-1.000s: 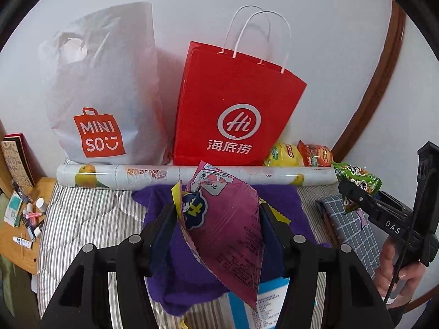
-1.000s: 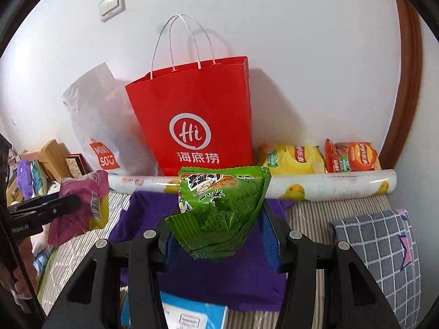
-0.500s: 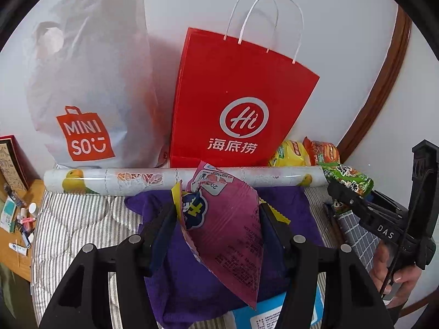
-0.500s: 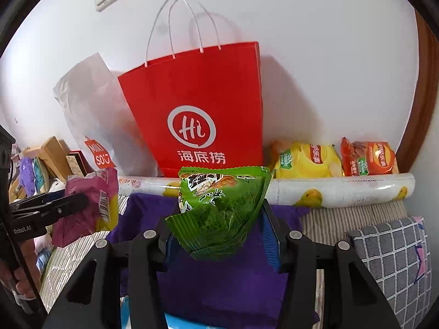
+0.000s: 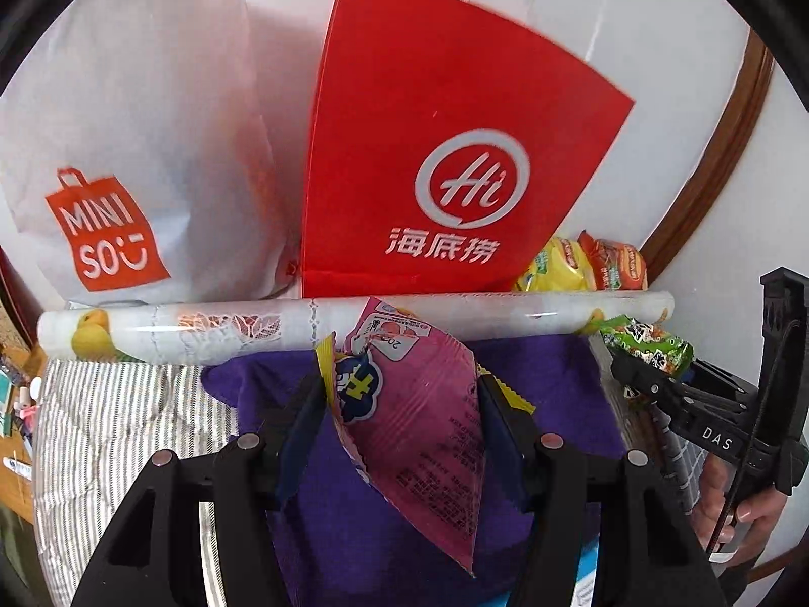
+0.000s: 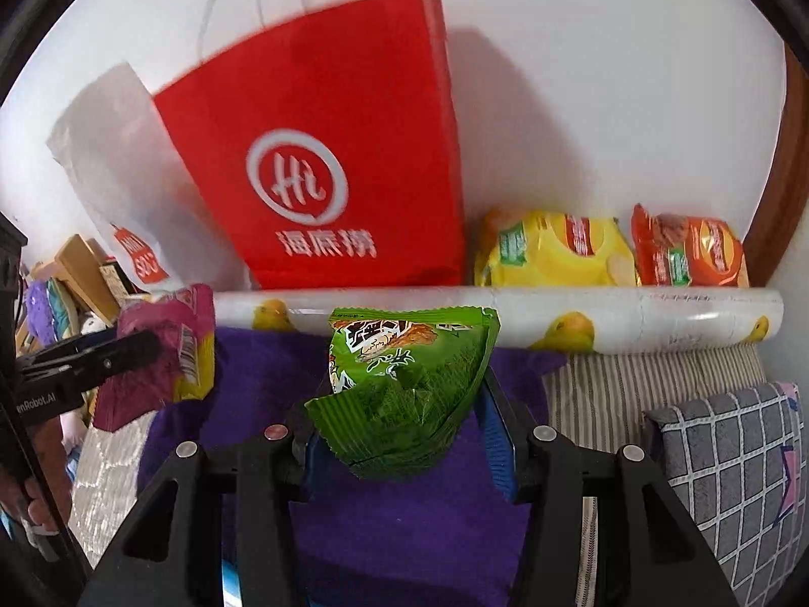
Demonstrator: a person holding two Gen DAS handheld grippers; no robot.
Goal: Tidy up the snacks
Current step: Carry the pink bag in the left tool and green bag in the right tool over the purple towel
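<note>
Progress: partial. Yellow packet (image 6: 553,250) and orange packet (image 6: 687,253) were found lined up against the wall, beside the red bag (image 6: 323,162). Pink snack packet (image 5: 419,420) was clamped in the left hand-held gripper (image 5: 399,435); green snack packet (image 6: 409,384) was clamped in the right hand-held gripper (image 6: 399,435). Both were held above the purple cloth (image 6: 404,521), unplaced.

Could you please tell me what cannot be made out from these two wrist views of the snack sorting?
- Inside of the red paper bag and the white Miniso bag: both views show only their outsides.
- Bottom of the yellow chip bag and orange chip bag: right wrist view, hidden behind the printed roll.
- Small print on the pink snack packet: left wrist view, too small.
- Blue-and-white box: cut off by the edge and the left gripper.
</note>
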